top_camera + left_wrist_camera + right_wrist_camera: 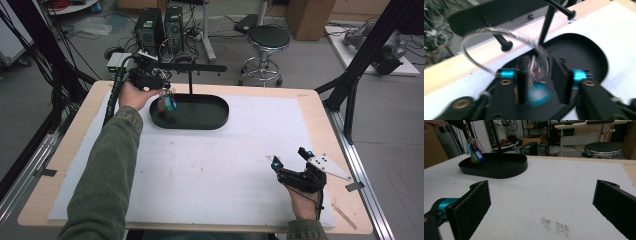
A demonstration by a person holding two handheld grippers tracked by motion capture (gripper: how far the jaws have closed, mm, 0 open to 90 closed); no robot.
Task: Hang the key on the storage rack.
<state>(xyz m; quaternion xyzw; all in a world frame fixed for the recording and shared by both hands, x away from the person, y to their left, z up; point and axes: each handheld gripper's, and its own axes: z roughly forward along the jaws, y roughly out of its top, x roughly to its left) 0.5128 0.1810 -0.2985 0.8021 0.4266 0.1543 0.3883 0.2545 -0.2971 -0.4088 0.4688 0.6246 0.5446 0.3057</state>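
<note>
One bunch of tagged keys (168, 102) on a wire ring hangs above the black oval tray (210, 120), the left gripper (540, 75) clenched on it. The right gripper (292, 160) rests released, well apart. The ring could snag the stand's pegs (506, 46) and slip free. White mat (225, 165), cluttered lab floor.

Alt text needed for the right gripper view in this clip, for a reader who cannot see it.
The right gripper, its two black jaws wide apart with nothing between them, looks over a white table cover toward a black oval tray at upper left. A bunch of coloured key tags on a ring hangs above the tray's left end.
</note>
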